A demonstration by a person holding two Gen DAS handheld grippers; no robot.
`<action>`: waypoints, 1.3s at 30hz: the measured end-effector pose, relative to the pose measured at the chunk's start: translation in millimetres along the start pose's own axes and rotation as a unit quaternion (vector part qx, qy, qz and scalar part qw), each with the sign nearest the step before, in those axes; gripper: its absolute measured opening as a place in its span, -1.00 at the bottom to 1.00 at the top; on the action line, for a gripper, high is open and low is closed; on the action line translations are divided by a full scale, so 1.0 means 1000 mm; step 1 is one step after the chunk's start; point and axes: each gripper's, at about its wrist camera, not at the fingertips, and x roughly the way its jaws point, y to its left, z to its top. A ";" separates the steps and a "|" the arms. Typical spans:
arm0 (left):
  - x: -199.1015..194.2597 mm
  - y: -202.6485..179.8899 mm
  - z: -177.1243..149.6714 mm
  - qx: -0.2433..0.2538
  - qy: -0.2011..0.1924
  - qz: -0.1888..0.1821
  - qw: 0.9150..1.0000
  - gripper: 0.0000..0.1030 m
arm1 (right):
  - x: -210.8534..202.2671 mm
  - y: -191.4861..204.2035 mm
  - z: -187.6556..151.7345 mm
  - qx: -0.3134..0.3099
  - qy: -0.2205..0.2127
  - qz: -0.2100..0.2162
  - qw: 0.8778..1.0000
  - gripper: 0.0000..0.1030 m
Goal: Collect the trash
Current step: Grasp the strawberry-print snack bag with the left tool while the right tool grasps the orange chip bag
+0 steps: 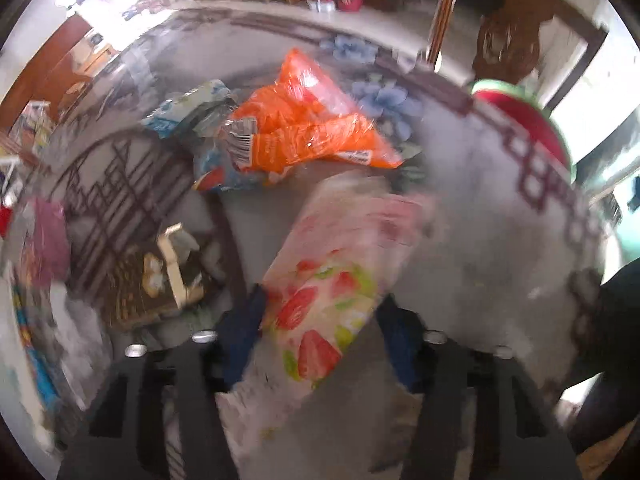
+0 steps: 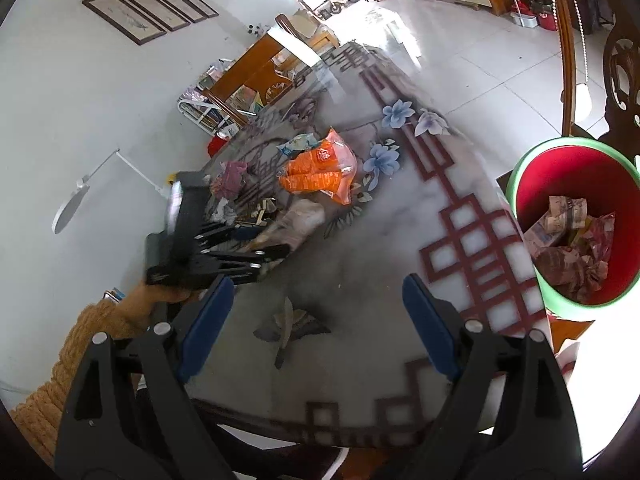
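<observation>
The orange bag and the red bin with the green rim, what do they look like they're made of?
Orange bag: thin glossy plastic film, judging by its crinkles, bright glare and see-through patches. Red bin: probably moulded plastic, smooth with a slight sheen, with a uniform red inside and an even green rim; the look alone cannot rule out another material.

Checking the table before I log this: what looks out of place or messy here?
Wrappers litter the patterned table: an orange bag, a blue packet, and a strawberry-print wrapper between the left tool pads. The red bin beside the table already holds crumpled trash. Nothing looks spilled or broken.
</observation>
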 end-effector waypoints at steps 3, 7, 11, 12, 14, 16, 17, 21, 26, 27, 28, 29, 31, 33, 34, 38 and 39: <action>-0.023 0.006 -0.031 -0.069 -0.048 -0.042 0.996 -0.40 | 0.003 0.001 0.000 -0.002 0.005 -0.009 1.000 0.65; -0.043 0.014 -0.091 -0.173 -0.108 -0.080 0.976 -0.42 | 0.009 0.005 0.000 -0.011 0.018 -0.029 0.999 0.65; -0.053 0.027 -0.146 -0.293 -0.157 -0.067 0.941 -0.42 | 0.025 0.014 0.002 -0.036 0.055 -0.056 0.996 0.65; -0.051 0.029 -0.157 -0.317 -0.166 -0.071 0.931 -0.42 | 0.030 0.016 0.004 -0.040 0.062 -0.061 0.995 0.65; -0.043 0.037 -0.175 -0.358 -0.172 -0.079 0.914 -0.42 | 0.039 0.021 0.010 -0.055 0.064 -0.078 0.993 0.67; -0.039 0.041 -0.180 -0.368 -0.168 -0.073 0.912 -0.42 | 0.051 0.030 0.019 -0.085 0.059 -0.105 0.989 0.72; -0.039 0.041 -0.178 -0.366 -0.171 -0.070 0.912 -0.42 | 0.063 0.036 0.025 -0.106 0.060 -0.122 0.985 0.73; -0.041 0.037 -0.177 -0.345 -0.176 -0.058 0.920 -0.40 | 0.110 0.056 0.047 -0.154 0.073 -0.163 0.972 0.73; -0.040 0.045 -0.182 -0.351 -0.178 -0.071 0.917 -0.40 | 0.164 0.087 0.071 -0.222 0.075 -0.196 0.952 0.73; -0.042 0.045 -0.182 -0.352 -0.182 -0.072 0.915 -0.40 | 0.172 0.092 0.075 -0.228 0.070 -0.200 0.950 0.74; -0.044 0.046 -0.183 -0.352 -0.184 -0.070 0.915 -0.39 | 0.179 0.097 0.080 -0.231 0.066 -0.202 0.949 0.78; -0.046 0.046 -0.183 -0.352 -0.187 -0.068 0.915 -0.39 | 0.189 0.103 0.086 -0.236 0.059 -0.204 0.948 0.81; -0.050 0.047 -0.184 -0.351 -0.193 -0.062 0.914 -0.39 | 0.203 0.111 0.092 -0.241 0.052 -0.209 0.946 0.85; -0.052 0.047 -0.185 -0.352 -0.196 -0.058 0.913 -0.39 | 0.220 0.115 0.096 -0.242 0.056 -0.218 0.944 0.85; -0.053 0.048 -0.186 -0.353 -0.198 -0.055 0.913 -0.39 | 0.231 0.116 0.098 -0.240 0.063 -0.223 0.943 0.85; -0.057 0.051 -0.188 -0.353 -0.203 -0.046 0.912 -0.39 | 0.262 0.109 0.099 -0.235 0.094 -0.242 0.937 0.85; -0.058 0.051 -0.188 -0.353 -0.203 -0.043 0.912 -0.39 | 0.266 0.106 0.098 -0.234 0.100 -0.246 0.935 0.85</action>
